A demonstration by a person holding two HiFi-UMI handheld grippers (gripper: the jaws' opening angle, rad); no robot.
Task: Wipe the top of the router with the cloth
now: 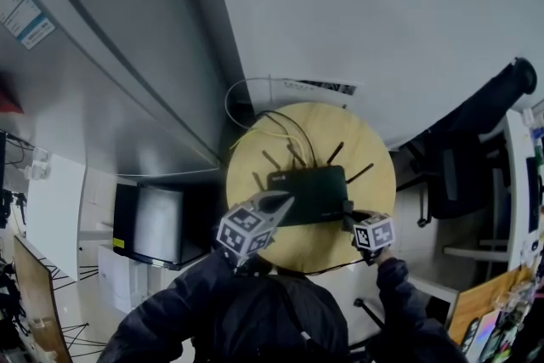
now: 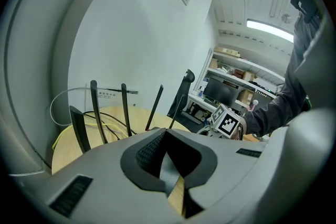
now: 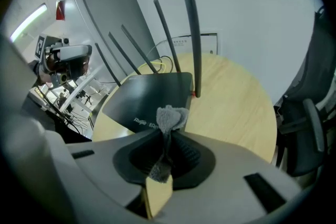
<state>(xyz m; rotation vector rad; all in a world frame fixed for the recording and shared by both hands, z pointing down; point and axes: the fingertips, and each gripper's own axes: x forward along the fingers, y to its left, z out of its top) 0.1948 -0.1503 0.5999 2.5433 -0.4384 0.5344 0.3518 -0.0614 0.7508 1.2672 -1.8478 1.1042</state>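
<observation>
Right claw (image 3: pixel 167 132) is pinching a small grey cloth (image 3: pixel 171 117). Its jaws are closing on the middle of the wad, and a fuzzy tuft is sticking out past the tips. The tuft is hanging over the near edge of the router (image 3: pixel 149 98); I am unable to confirm contact.

Left claw (image 2: pixel 166 131) is sitting with jaws together and nothing between them, over the router's front-left corner in the head view.

The router is lying flat on the round wooden table (image 3: pixel 236 105), toward its middle. It is showing a matte black top with white lettering near the front edge. Thin black antennas (image 3: pixel 193 34) are standing upright along the back. Yellow and black cables (image 1: pixel 276 125) are trailing behind it.
</observation>
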